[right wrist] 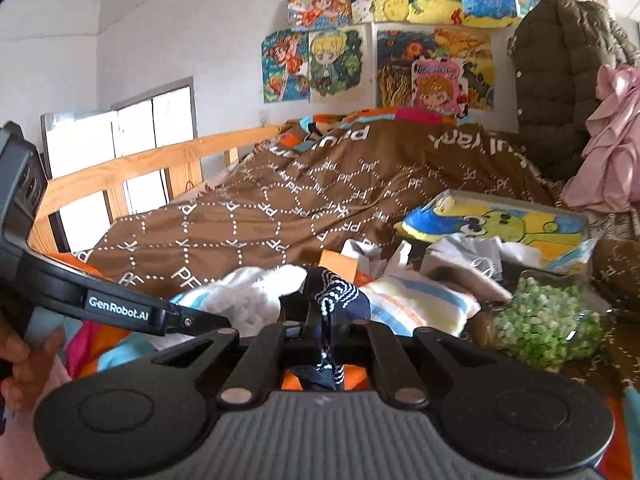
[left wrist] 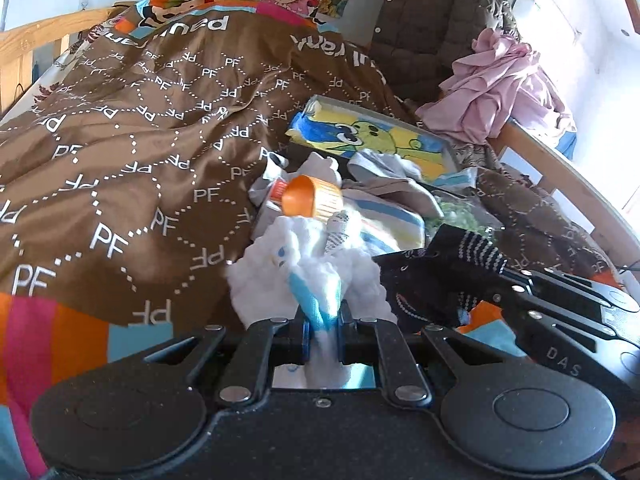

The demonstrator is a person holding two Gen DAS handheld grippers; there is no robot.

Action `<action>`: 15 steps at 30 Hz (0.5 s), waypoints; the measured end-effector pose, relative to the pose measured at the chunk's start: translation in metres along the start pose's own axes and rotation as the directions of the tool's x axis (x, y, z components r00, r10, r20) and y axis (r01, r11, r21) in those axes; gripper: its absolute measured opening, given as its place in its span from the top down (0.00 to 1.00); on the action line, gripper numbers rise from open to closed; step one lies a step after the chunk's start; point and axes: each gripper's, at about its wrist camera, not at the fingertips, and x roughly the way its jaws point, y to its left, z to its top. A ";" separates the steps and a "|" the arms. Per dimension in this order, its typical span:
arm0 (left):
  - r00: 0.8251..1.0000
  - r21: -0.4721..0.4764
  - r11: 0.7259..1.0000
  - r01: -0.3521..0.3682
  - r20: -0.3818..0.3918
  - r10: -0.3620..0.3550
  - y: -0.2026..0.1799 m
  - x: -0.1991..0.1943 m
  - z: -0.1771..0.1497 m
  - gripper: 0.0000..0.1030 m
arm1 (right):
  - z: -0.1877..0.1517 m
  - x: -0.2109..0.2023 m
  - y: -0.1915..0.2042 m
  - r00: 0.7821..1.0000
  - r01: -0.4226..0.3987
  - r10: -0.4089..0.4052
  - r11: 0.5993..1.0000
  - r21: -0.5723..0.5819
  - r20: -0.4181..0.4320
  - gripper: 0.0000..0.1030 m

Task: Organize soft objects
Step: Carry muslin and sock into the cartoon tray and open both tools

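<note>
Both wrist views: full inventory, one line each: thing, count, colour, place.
fluffy sock: 1, white and blue, clamped in the left hand-held gripper
patterned sock: 1, dark navy with white dots, clamped in the right hand-held gripper
bedspread: 1, brown with white PF print, over the bed
framed picture: 1, yellow, blue and green, flat on the bed behind the pile
striped cloth: 1, yellow, blue, orange, in the pile
bottle: 1, orange cap, lying on the pile
green bag: 1, clear with green bits, right of the pile
quilted coat: 1, olive, far right
pink garment: 1, on the bed rail at right
wall drawings: several, multicolour
left hand-held gripper: 1, black, shut
right hand-held gripper: 1, black, shut
</note>
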 end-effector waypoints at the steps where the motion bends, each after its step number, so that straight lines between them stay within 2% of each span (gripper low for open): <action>1: 1.000 0.004 1.000 0.001 0.003 -0.001 -0.004 -0.003 0.000 0.88 | 0.000 -0.006 -0.001 1.000 0.003 -0.003 1.000 0.004 0.007 0.96; 8: 1.000 0.000 1.000 0.011 0.005 -0.011 -0.021 -0.006 0.001 0.88 | -0.002 -0.036 -0.012 0.998 0.039 -0.040 0.998 0.040 0.039 0.96; 15: 1.000 0.070 0.997 0.025 -0.014 -0.024 -0.050 0.007 0.018 0.88 | 0.011 -0.045 -0.031 0.994 0.098 -0.099 0.995 0.035 0.046 0.96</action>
